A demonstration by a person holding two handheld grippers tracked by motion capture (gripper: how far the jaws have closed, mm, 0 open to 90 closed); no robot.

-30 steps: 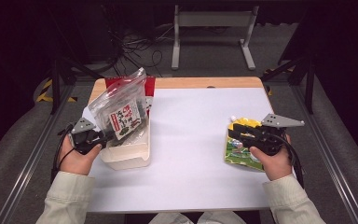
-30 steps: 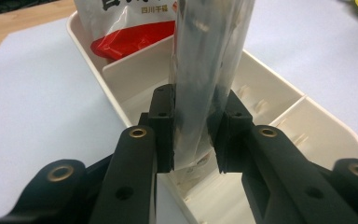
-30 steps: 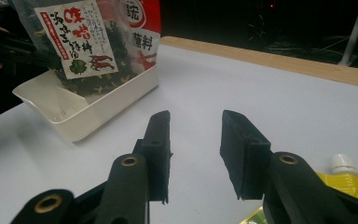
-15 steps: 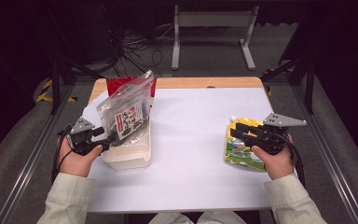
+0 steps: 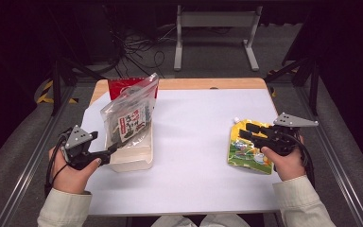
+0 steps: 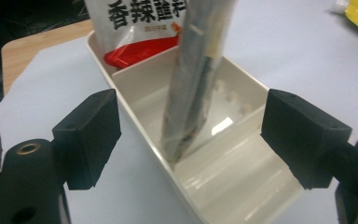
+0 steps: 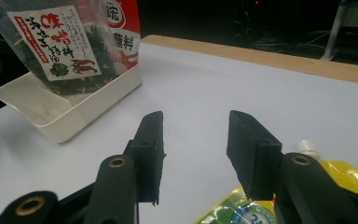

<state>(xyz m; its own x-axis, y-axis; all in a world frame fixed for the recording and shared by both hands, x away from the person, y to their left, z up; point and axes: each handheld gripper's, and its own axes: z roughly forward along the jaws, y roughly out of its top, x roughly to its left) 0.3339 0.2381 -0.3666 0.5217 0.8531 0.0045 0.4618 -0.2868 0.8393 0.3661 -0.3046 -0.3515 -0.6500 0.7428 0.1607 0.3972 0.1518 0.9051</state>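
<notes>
Now that our left gripper has just been opening its jaws, we are leaving the clear seaweed packet leaning upright in the white tray at centre left of the frame, free of both pads where a second ago it was pinched. Our right gripper, jaws parting and empty, is hovering over the yellow spouted pouch at right, likely next.

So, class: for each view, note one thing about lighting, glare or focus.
High view: the white table is bright and the floor behind is dark. Left gripper view: glare patch inside the tray; the near jaws look soft. Right gripper view: seaweed bag label readable, dark background.
</notes>
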